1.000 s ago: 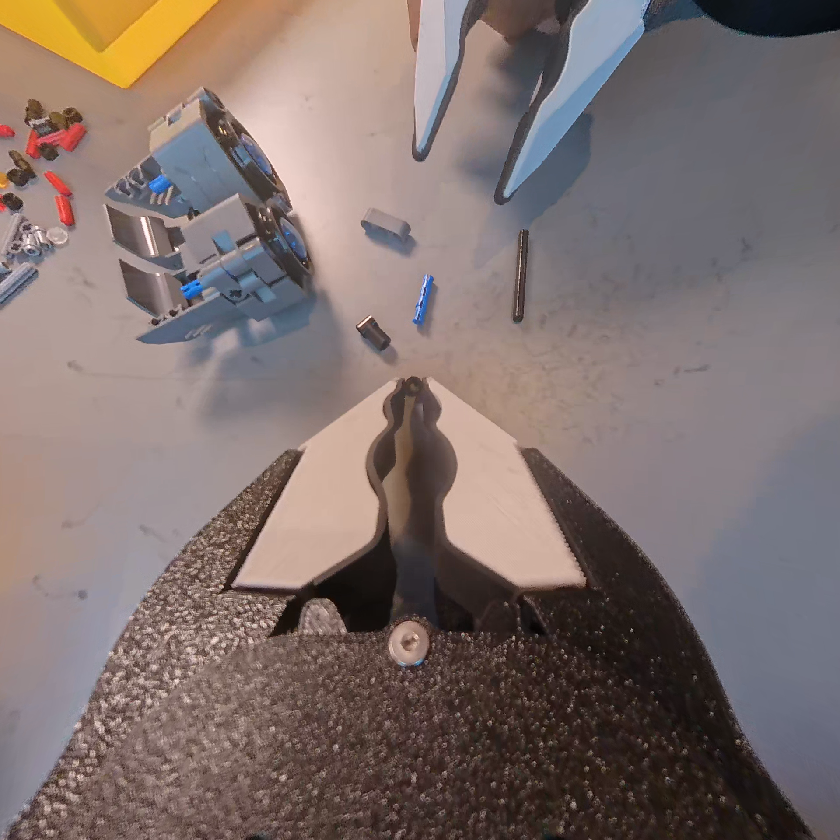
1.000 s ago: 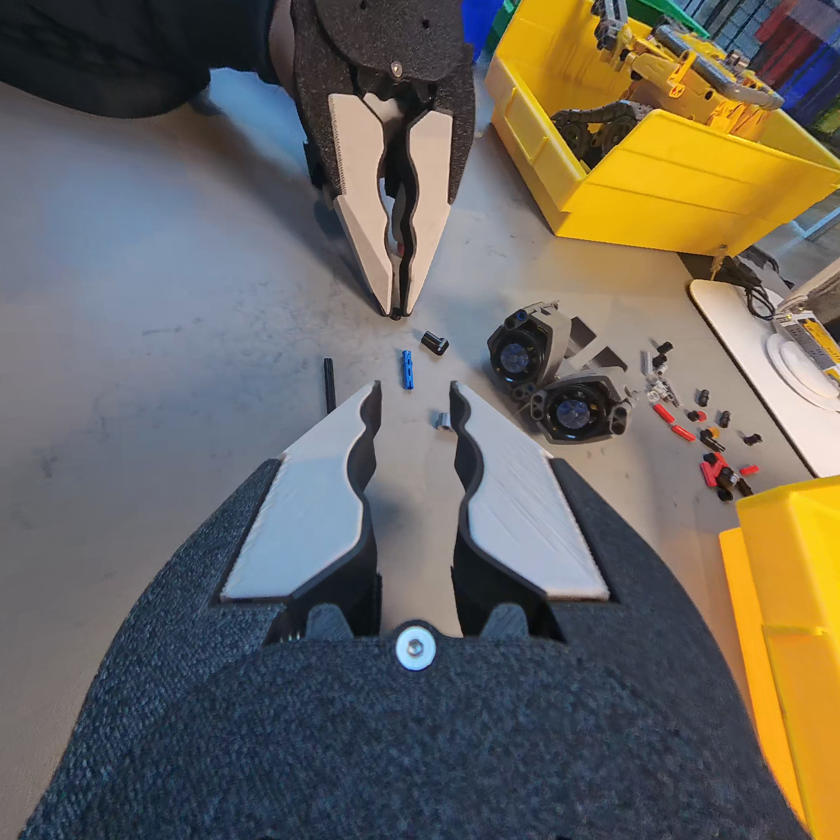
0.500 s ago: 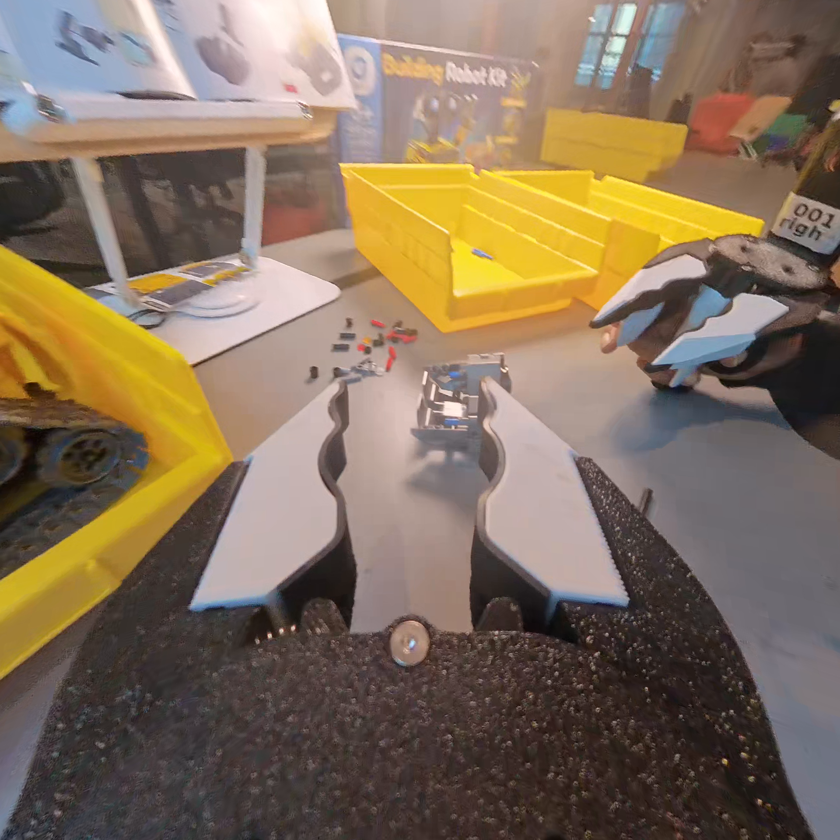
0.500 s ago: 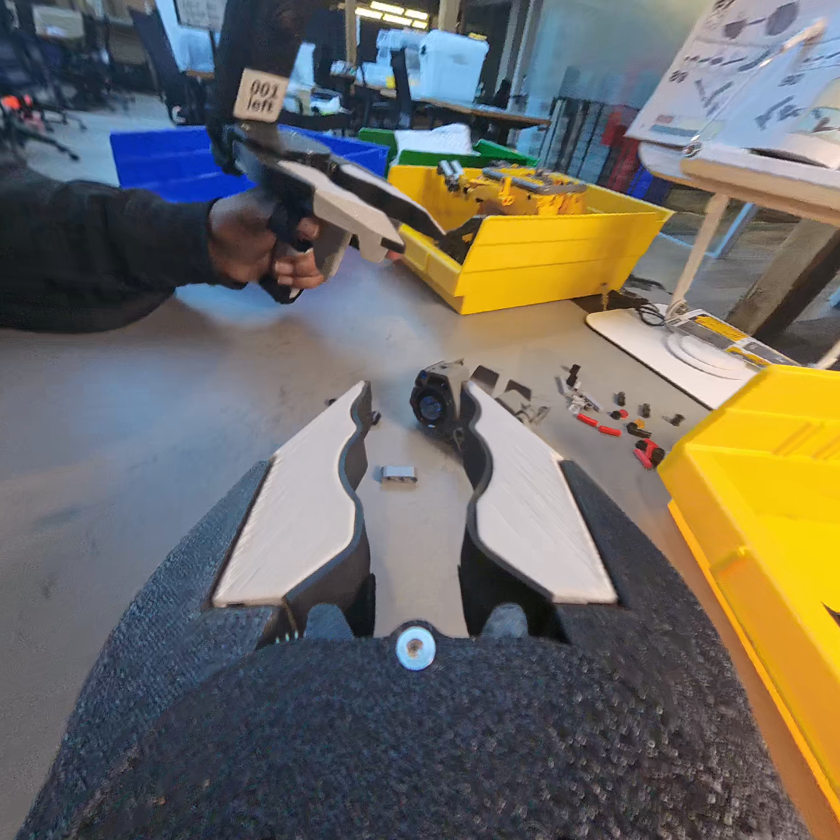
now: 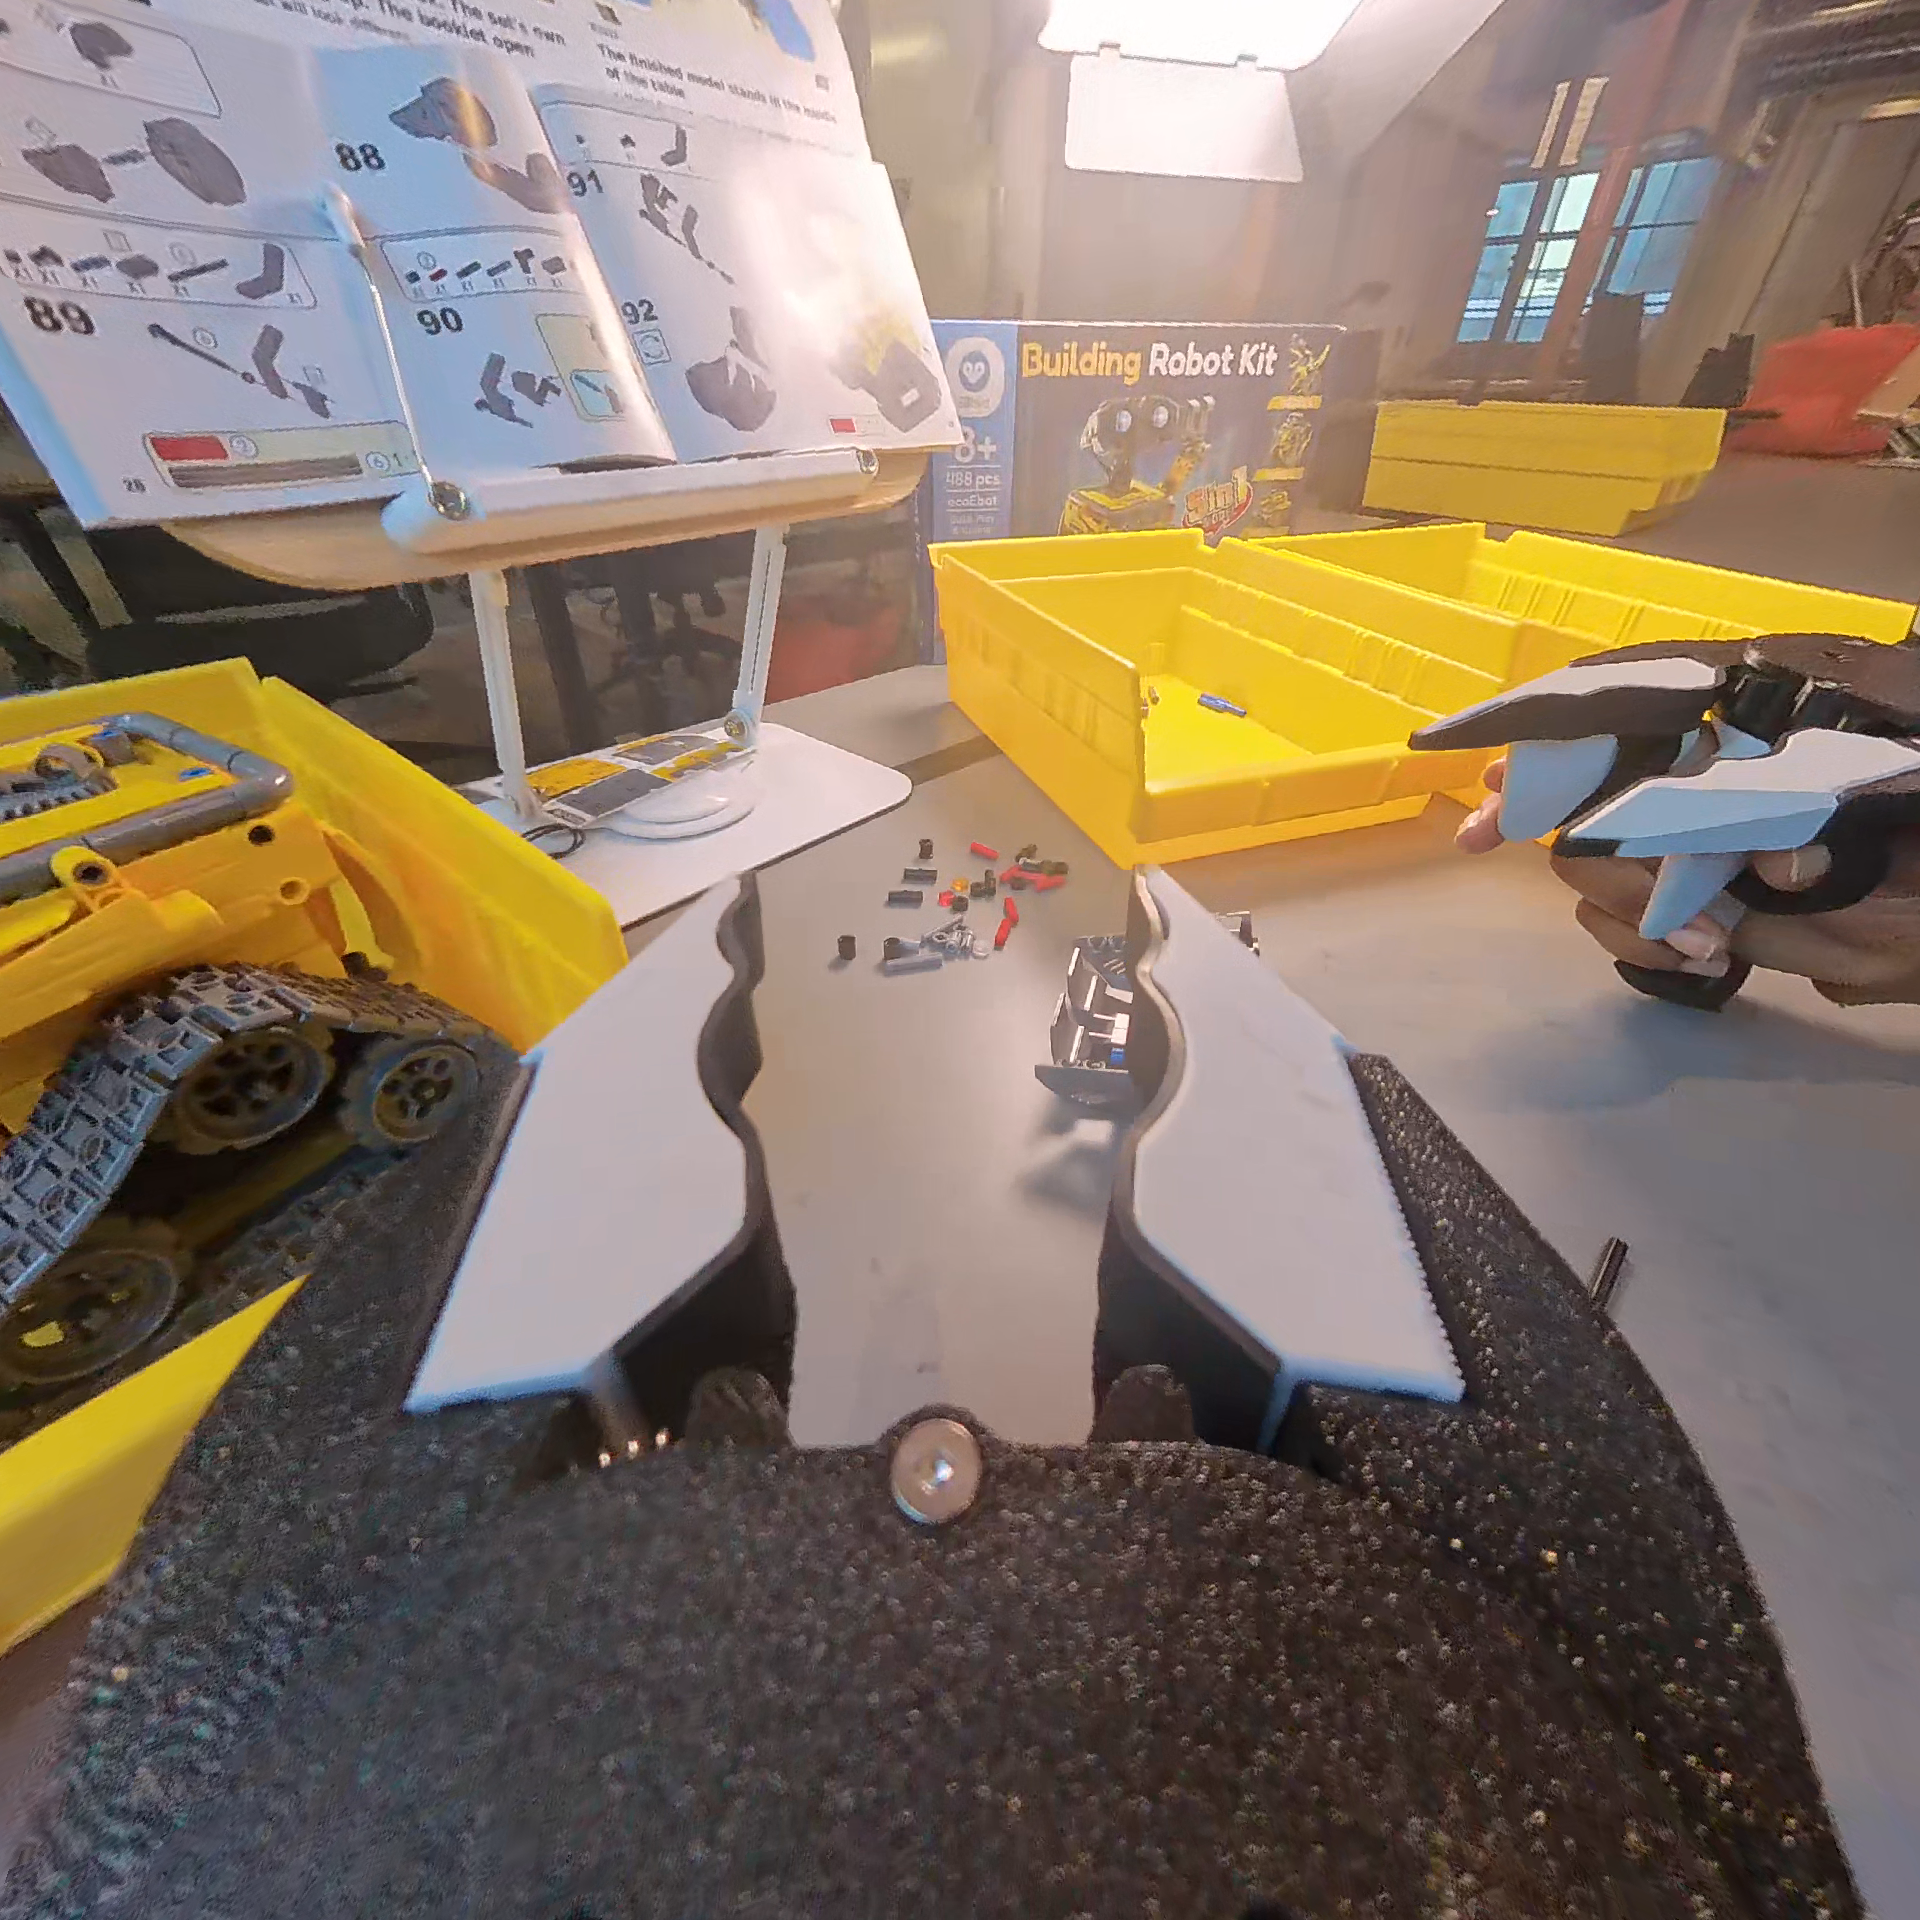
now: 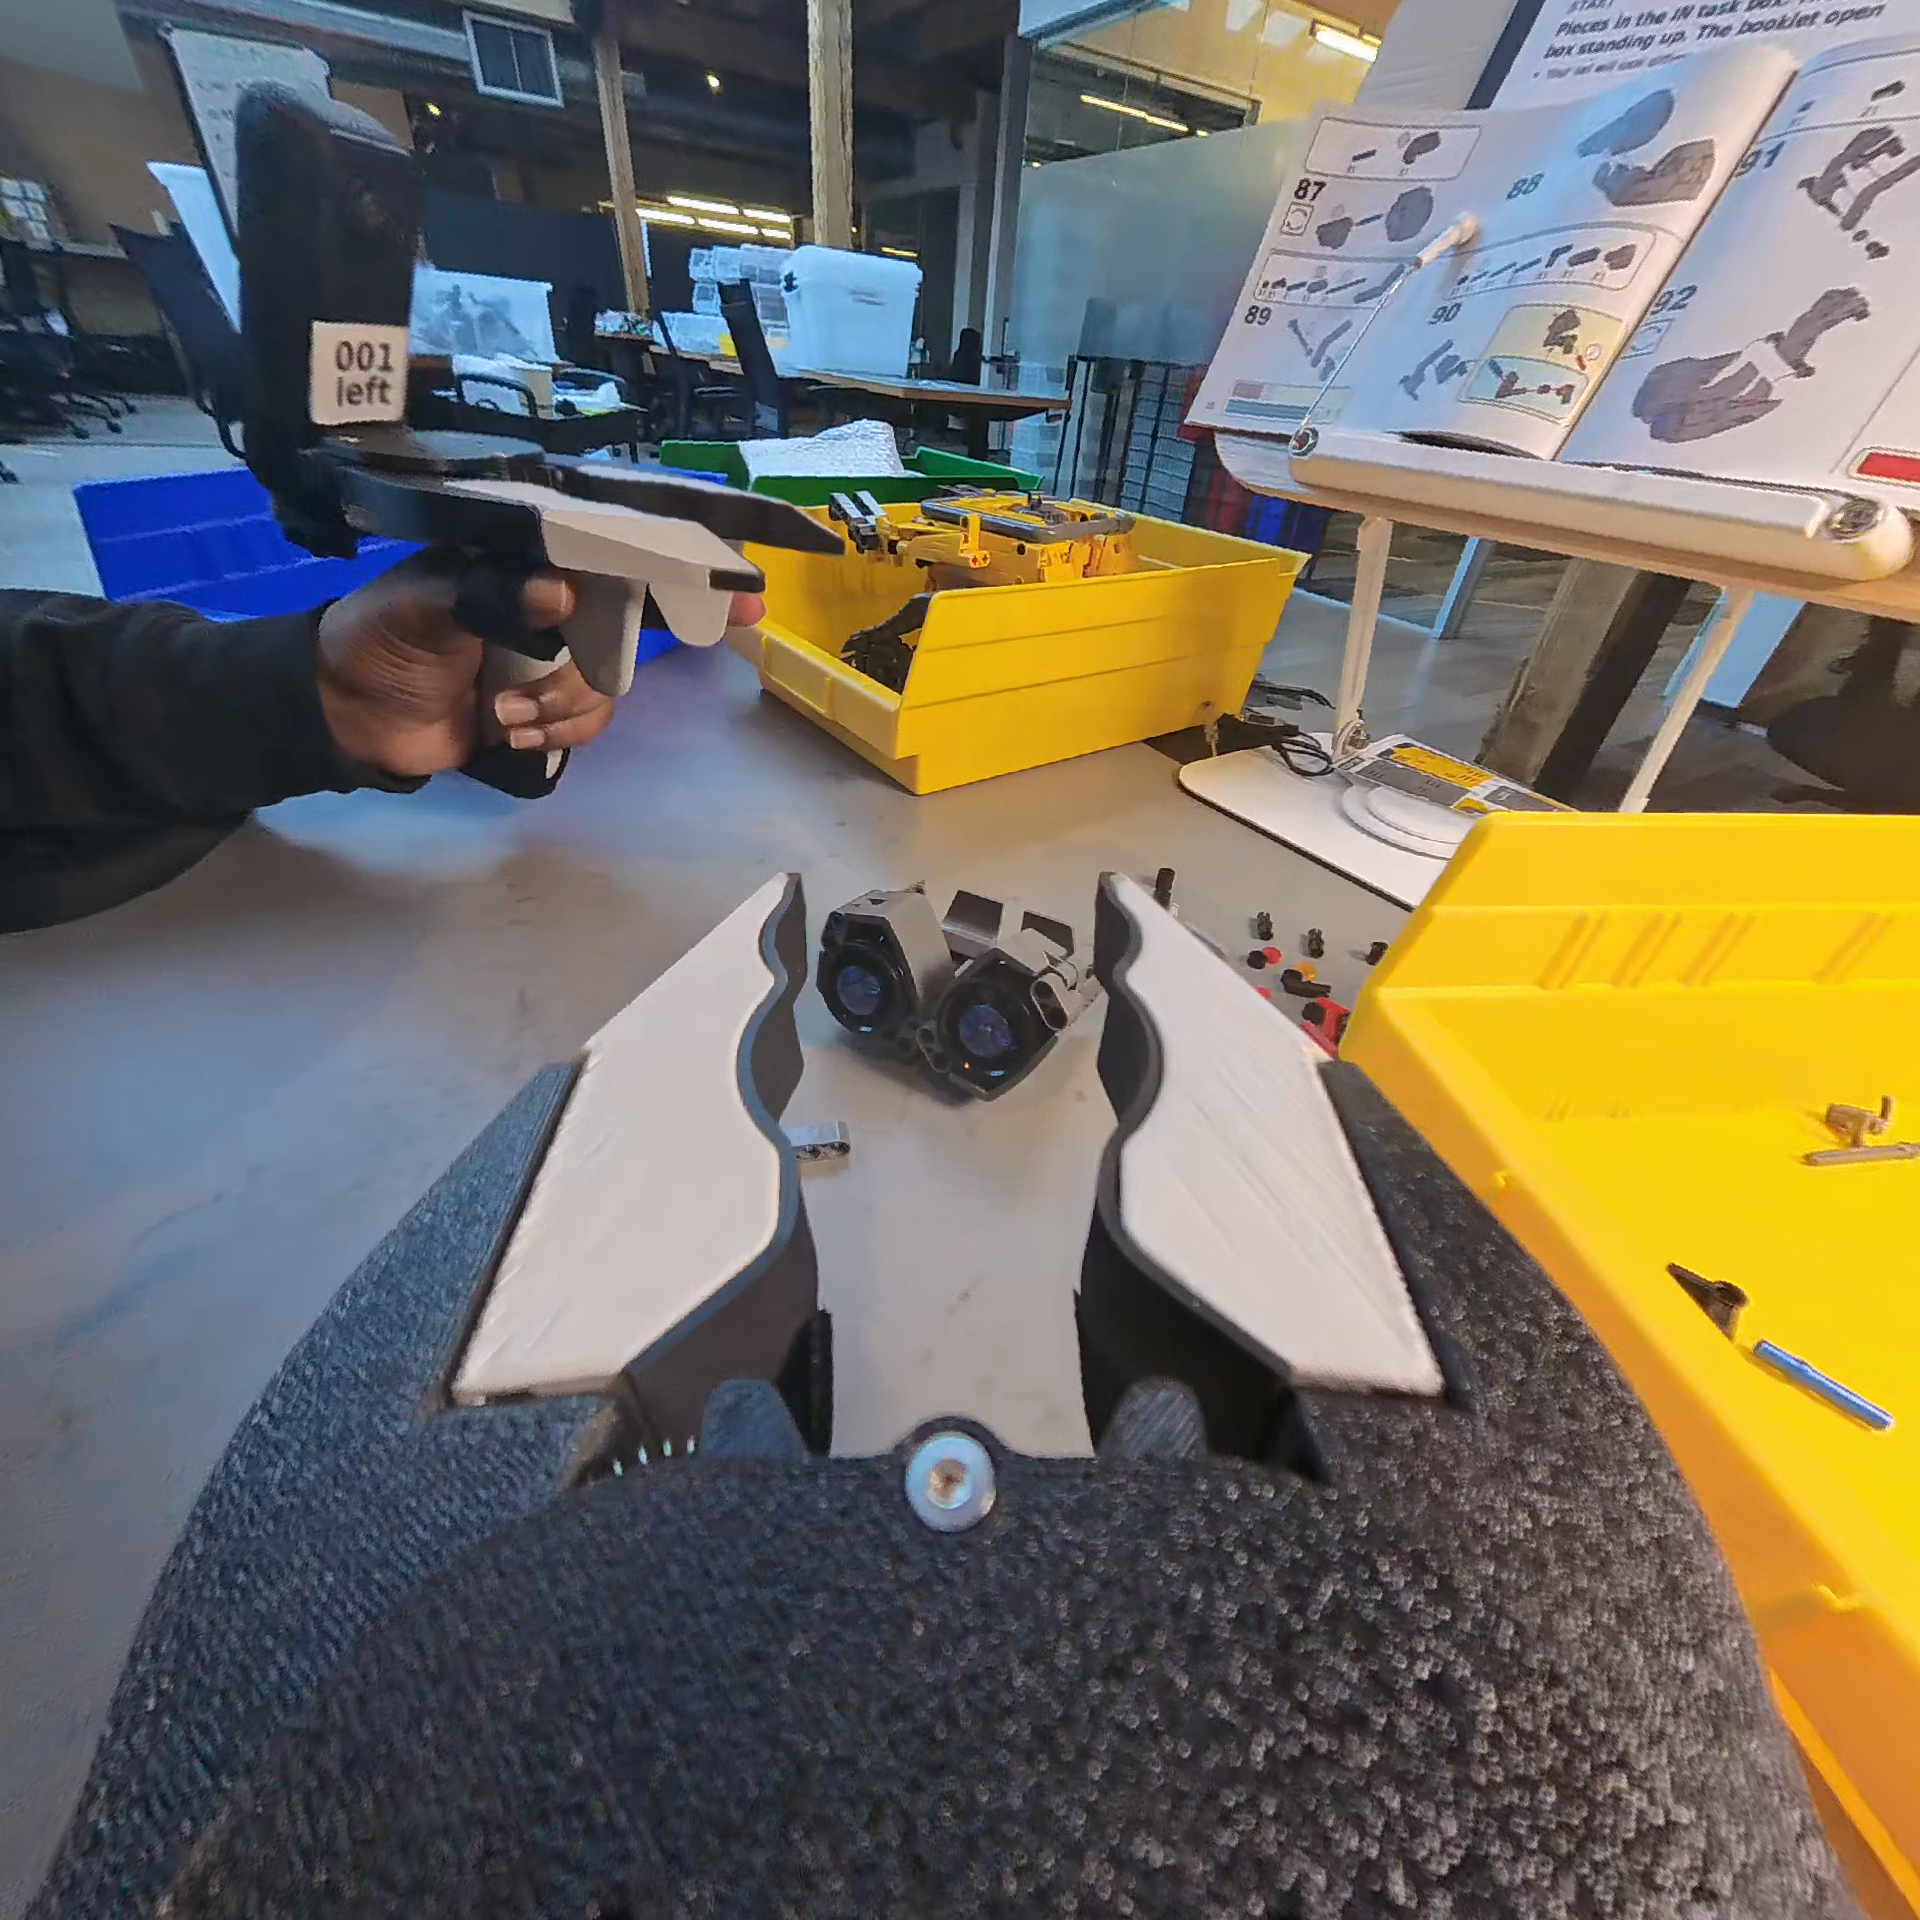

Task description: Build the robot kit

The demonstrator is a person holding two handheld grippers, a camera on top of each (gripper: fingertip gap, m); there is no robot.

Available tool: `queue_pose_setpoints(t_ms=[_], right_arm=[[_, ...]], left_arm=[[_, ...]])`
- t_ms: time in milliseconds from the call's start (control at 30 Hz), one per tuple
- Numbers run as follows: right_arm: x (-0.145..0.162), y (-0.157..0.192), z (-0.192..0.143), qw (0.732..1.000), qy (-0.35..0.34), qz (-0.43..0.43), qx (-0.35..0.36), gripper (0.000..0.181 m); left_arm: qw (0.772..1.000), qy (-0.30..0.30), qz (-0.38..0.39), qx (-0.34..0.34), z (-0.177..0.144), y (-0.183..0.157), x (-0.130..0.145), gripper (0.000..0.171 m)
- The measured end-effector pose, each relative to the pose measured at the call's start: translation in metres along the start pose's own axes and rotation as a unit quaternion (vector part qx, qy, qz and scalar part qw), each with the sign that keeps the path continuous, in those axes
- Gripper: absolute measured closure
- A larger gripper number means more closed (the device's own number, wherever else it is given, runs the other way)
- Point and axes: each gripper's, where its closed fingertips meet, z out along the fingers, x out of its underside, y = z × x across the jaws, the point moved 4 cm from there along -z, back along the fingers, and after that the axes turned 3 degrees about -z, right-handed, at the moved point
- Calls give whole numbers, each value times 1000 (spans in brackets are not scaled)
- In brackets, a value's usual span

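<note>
Your left gripper [image 5: 940,914] is spread wide with nothing between its fingers, raised above the grey table [image 5: 1558,1143]. Its view looks across a scatter of small red and black pins [image 5: 961,904] toward a shallow yellow tray [image 5: 1049,665]. The grey two-motor assembly [image 5: 1091,1018] lies just behind the right finger, partly hidden by it. At the left sits a yellow bin [image 5: 436,831] holding a tracked yellow model [image 5: 177,997], seen close only here. The kit box [image 5: 1132,426] behind the tray also appears only in this view.

Your right gripper [image 6: 951,904] is likewise parted and empty. Its view shows the motor assembly [image 6: 951,1003] whole, framed between the fingertips, both round blue-centred faces turned toward the camera. A small grey beam [image 6: 821,1145] lies on the table beside the left finger, hidden from the other camera. The tray's inside [image 6: 1662,1195] shows a blue axle [image 6: 1820,1397] and a few loose parts. The instruction booklet [image 6: 1558,281] on its white stand appears in both views.
</note>
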Motion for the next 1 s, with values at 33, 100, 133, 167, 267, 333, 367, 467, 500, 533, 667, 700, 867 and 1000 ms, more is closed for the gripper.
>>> queue_pose_setpoints(t_ms=[33, 100, 133, 167, 267, 333, 367, 467, 500, 533, 667, 700, 867, 1000], right_arm=[[0, 1, 0, 1000, 0, -1, -2, 128], [1, 1, 1, 1000, 2, 2, -1, 129], [1, 0, 1, 1000, 2, 5, -1, 129], [1, -1, 1, 1000, 2, 8, 0, 129], [0, -1, -1, 1000, -1, 12, 3, 129], [-1, 0, -2, 1000, -3, 12, 3, 130], [-2, 0, -2, 1000, -4, 10, 3, 130], [-5, 1, -2, 1000, -8, 13, -1, 131], [-5, 2, -1, 1000, -8, 14, -3, 131], [-5, 3, -1, 1000, -7, 13, -5, 132], [-4, 6, -1, 1000, -1, 7, -4, 133], [-4, 7, -1, 1000, -1, 7, -4, 134], [-2, 5, -1, 1000, 4, 16, -4, 134], [-2, 4, -3, 1000, 4, 18, -3, 135]], left_arm=[[1000, -9, 9, 5, -2, -4, -6, 105], [999, -34, 21, 14, -10, -11, -32, 109], [998, -46, 25, 16, -18, -12, -53, 111], [998, -54, 30, 8, -30, -8, -75, 112], [992, 7, 66, -104, -83, 40, -124, 116], [961, 158, 92, -208, -132, 99, -126, 121], [929, 250, 91, -257, -160, 132, -117, 124], [804, 526, -11, -278, -240, 200, -51, 120], [764, 586, -39, -268, -261, 211, -27, 121], [729, 629, -57, -265, -278, 220, -7, 124], [638, 718, -140, -243, -312, 223, 56, 128], [627, 725, -152, -241, -314, 224, 66, 138], [599, 741, -179, -247, -314, 234, 86, 149], [587, 748, -187, -246, -315, 237, 86, 152]])
